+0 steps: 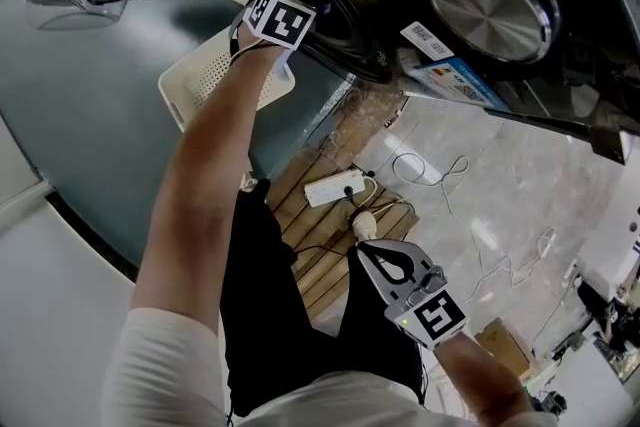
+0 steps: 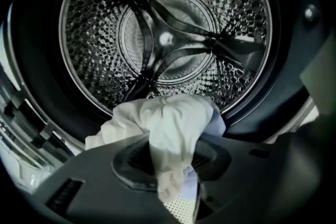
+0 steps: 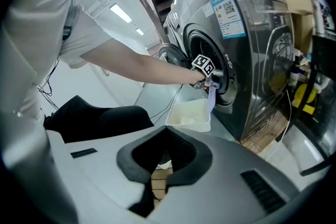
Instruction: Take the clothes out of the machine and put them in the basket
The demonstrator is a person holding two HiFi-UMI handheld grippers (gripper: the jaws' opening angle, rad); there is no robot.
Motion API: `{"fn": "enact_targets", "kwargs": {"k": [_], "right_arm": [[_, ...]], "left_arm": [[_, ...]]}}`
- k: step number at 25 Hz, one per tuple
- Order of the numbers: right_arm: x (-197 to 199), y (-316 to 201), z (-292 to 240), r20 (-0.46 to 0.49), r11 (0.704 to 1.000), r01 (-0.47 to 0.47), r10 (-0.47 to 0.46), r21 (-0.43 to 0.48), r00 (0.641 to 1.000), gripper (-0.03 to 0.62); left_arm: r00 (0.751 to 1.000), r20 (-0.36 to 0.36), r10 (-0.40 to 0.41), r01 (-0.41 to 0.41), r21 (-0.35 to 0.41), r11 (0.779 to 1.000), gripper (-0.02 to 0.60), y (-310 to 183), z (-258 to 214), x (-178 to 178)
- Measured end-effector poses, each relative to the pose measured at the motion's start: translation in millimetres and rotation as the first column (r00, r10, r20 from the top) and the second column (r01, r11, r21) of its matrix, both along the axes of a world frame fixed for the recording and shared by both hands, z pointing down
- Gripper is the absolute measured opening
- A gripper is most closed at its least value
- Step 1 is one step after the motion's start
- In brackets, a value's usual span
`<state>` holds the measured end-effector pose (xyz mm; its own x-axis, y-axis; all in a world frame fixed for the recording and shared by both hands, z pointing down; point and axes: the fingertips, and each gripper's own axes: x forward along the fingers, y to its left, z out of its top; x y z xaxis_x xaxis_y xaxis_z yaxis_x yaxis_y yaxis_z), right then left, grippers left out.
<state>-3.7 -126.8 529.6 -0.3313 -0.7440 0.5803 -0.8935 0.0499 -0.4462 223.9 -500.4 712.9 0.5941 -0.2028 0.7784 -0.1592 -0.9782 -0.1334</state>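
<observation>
A white cloth (image 2: pixel 170 123) is clamped between the narrowed jaws of the left gripper (image 2: pixel 172 165). In the left gripper view it is bunched at the lip of the steel drum (image 2: pixel 168 34), and a tail of it hangs down through the jaws. Only this view shows the inside of the drum. A patch of the perforated cream basket (image 2: pixel 181 211) is glimpsed beneath the cloth at 6 o'clock.

The basket is seen whole in the right gripper view, where it sits just below the door opening of the washing machine (image 3: pixel 257 65). It lies at about 1 o'clock from the right gripper (image 3: pixel 157 176), whose jaws are drawn together with nothing between them.

A blue-and-white label (image 3: pixel 227 12) with a QR code is seen on the machine's front, but its print is too small to be read. Probably the same label appears at 2 o'clock in the head view, beside a white sticker (image 1: pixel 428 40) that is equally illegible. Only the head view shows a white power strip (image 1: pixel 335 187) on wooden boards (image 1: pixel 300 215).
</observation>
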Motion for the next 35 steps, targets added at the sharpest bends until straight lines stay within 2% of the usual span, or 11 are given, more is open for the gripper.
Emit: {"fn": "enact_targets", "kwargs": {"k": [9,16,23,29,35], "right_arm": [[-7.6,14.9,-20.4,-0.011,0.998,0.050,-0.050,0.042,0.999,0.003],[-13.7,34.4,-41.6,-0.032,0.991,0.113,-0.111,0.074,0.993,0.003],[-12.9,48.7,-64.7,-0.058,0.980,0.171,-0.166,0.097,0.984,0.003],[-19.9,70.0,-94.0,-0.103,0.960,0.237,-0.224,0.151,0.969,0.003],[-21.6,88.7,-117.2,-0.117,0.947,0.274,-0.257,0.166,0.959,0.003]], "left_arm": [[0.995,-0.076,-0.066,0.066,-0.004,0.998,0.137,-1.5,-54.6,-25.6],[0.983,-0.125,-0.133,0.130,-0.027,0.991,0.132,1.9,-106.0,-58.9],[0.969,-0.177,-0.170,0.169,-0.024,0.985,0.130,12.8,-174.6,-96.7],[0.945,-0.236,-0.225,0.228,-0.012,0.973,0.130,19.6,-257.0,-140.4],[0.923,-0.279,-0.267,0.274,-0.013,0.962,0.130,29.3,-324.1,-180.2]]}}
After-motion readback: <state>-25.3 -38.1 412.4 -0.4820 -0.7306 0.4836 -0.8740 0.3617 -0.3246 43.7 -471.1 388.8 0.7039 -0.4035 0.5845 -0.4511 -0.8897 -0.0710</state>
